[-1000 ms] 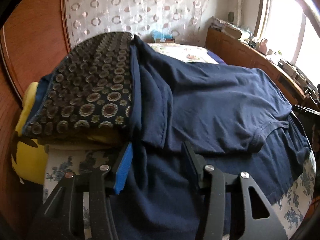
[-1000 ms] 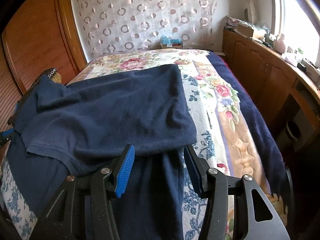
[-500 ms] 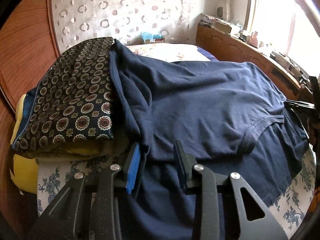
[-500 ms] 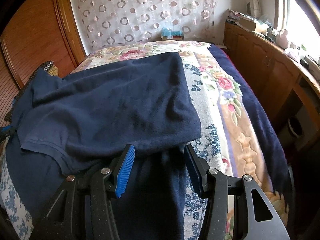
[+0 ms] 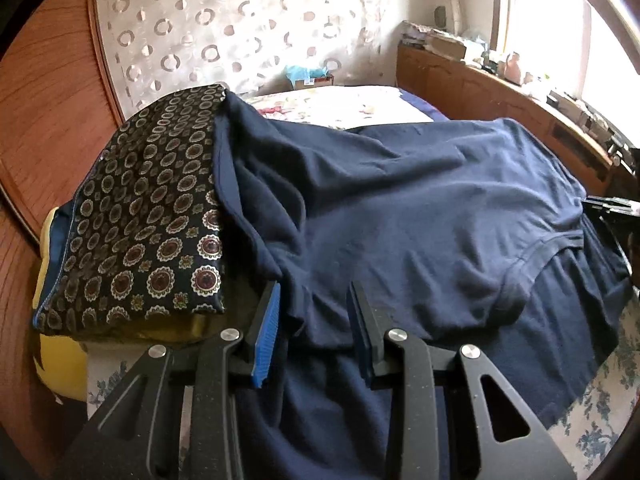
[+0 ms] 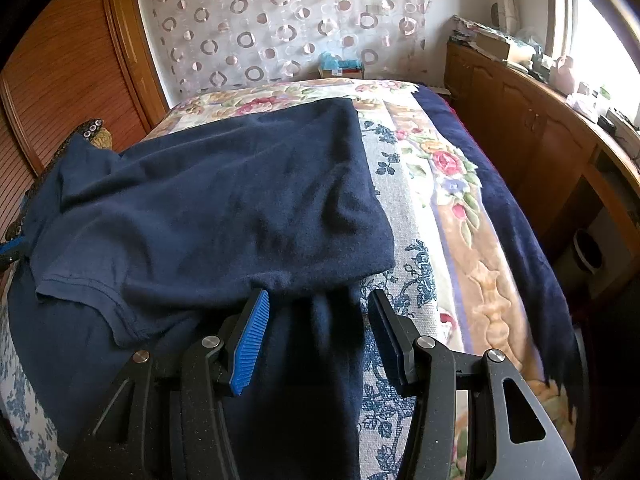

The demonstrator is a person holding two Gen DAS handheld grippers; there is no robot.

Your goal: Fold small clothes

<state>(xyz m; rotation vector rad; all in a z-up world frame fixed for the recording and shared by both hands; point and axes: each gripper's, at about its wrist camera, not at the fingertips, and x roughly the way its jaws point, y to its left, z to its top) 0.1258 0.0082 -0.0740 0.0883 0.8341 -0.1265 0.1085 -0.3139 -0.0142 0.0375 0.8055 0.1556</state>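
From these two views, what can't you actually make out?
- Left wrist view: whether the left tool pinches the navy shirt; folds lie between its closing jaws.
- Right wrist view: the shirt's lower end, cut off behind the right tool.
- Left wrist view: what sits under the patterned cloth; only yellow edges show.
- Both views: the windowsill clutter is too small and glare-washed.

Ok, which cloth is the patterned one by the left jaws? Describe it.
On the bed, look to the side by the wooden wall. The medallion-print cloth lies folded over a yellow cushion, beside the plain navy shirt; only it has ringed circles.
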